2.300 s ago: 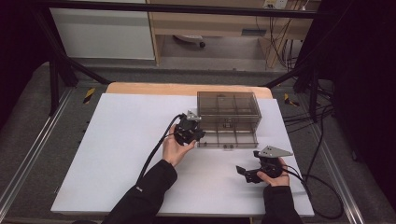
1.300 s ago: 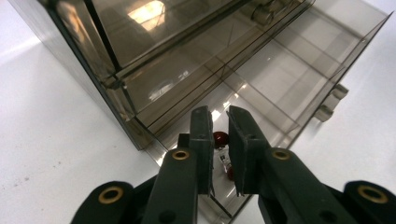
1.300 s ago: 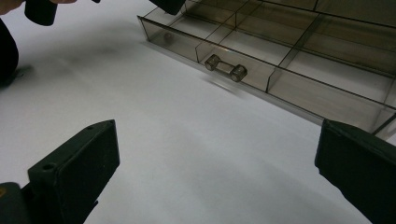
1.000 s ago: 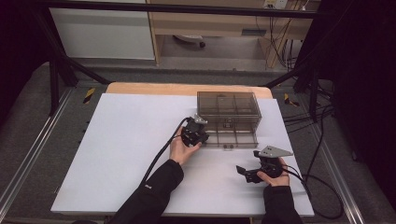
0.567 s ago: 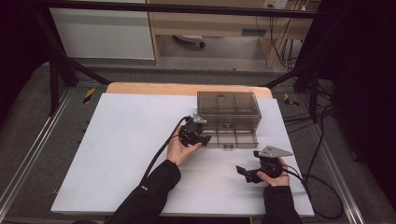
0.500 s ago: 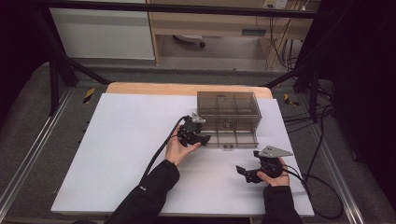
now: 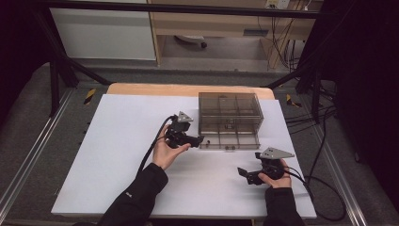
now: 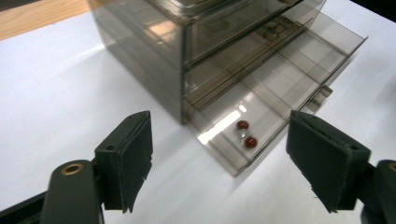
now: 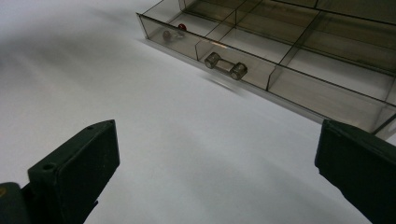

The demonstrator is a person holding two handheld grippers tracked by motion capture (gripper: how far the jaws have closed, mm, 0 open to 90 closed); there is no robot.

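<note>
1. Left claw [image 7: 200, 140]: jaws have just been opening, now wide, nothing between them.
2. Right claw [image 7: 242, 173]: wide open, empty, resting on the tabletop [image 7: 103, 155].
3. Red beads [image 8: 246, 134]: in the pulled-out bottom drawer [image 8: 280, 88] of the clear organizer [image 7: 229, 115].

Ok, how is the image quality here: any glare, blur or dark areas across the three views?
High view: the white table is evenly lit, its surroundings dark. Left gripper view: a bright glare patch on the open drawer floor beside the red beads; the near fingers look soft. Right gripper view: the drawer handle is slightly blurred, and the table dims toward the bottom.
</note>
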